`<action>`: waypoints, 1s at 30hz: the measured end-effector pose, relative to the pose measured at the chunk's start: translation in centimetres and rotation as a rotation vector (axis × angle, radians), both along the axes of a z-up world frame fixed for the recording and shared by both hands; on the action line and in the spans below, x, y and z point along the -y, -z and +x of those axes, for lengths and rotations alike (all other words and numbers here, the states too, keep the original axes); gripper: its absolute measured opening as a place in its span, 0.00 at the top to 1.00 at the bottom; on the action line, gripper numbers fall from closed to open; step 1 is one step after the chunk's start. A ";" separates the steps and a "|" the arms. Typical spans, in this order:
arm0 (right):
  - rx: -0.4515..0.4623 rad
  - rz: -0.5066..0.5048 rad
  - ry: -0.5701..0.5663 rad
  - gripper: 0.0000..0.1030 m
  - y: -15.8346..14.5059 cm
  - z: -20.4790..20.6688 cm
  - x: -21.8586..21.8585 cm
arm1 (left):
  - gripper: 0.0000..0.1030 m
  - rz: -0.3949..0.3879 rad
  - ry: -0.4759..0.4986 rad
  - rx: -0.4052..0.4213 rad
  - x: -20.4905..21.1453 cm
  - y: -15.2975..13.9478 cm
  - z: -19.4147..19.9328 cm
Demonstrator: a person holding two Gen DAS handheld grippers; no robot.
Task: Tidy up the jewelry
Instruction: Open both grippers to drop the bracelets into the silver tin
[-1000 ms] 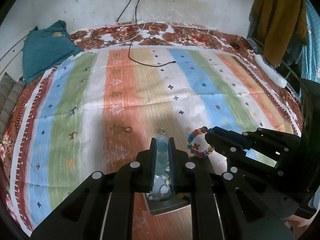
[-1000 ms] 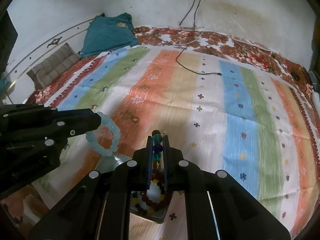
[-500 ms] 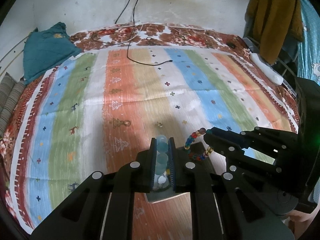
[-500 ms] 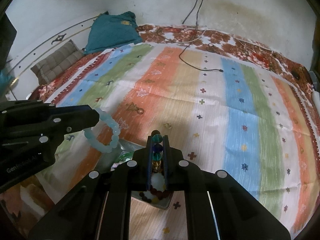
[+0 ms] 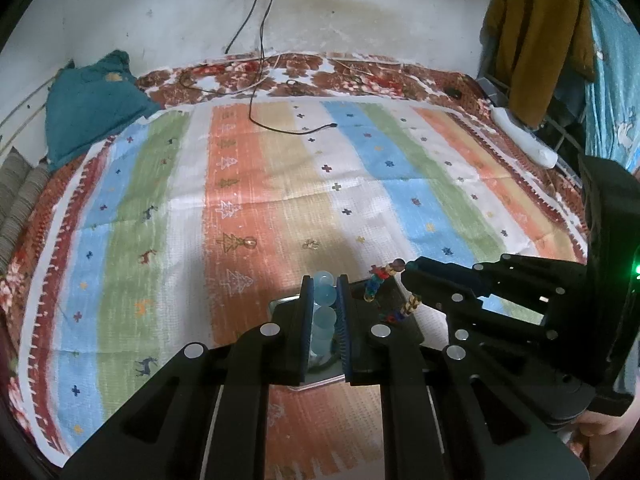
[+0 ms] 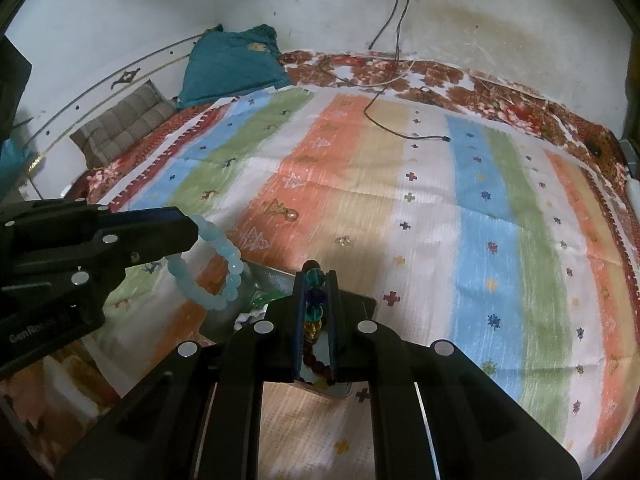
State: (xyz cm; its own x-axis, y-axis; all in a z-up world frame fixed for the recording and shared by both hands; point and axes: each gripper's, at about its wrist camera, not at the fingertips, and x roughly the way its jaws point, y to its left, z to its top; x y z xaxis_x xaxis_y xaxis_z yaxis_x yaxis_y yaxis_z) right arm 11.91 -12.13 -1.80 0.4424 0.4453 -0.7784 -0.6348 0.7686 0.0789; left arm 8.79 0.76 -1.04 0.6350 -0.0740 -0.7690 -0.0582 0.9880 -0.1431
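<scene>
In the left wrist view my left gripper is shut on a pale blue bead bracelet, which hangs between the pads over a metal tray. To its right my right gripper is shut on a multicolour bead bracelet. In the right wrist view the right gripper pinches the multicolour bracelet above the tray. The left gripper holds the pale blue bracelet as a hanging loop. Two small pieces lie on the striped bedspread beyond the tray.
The tray holds green and white bead pieces. A black charger cable runs from a wall socket onto the bedspread. A teal pillow lies far left. Clothes hang at the right.
Both grippers have drifted back a little with their bracelets still pinched. More of the tray now shows beneath them, and the small pieces on the bedspread sit farther ahead.
</scene>
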 end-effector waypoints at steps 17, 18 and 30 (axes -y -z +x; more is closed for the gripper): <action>-0.054 -0.018 0.074 0.72 0.9 1.7 0.5 | 0.71 0.025 -0.088 -0.015 -2.0 0.1 0.4; -0.058 -0.021 0.073 0.70 1.0 1.9 0.3 | 0.70 0.032 -0.094 -0.018 -2.2 0.2 0.6; -0.085 -0.058 0.051 0.55 1.9 3.6 -1.3 | 0.51 0.049 -0.135 -0.085 -3.4 1.5 2.9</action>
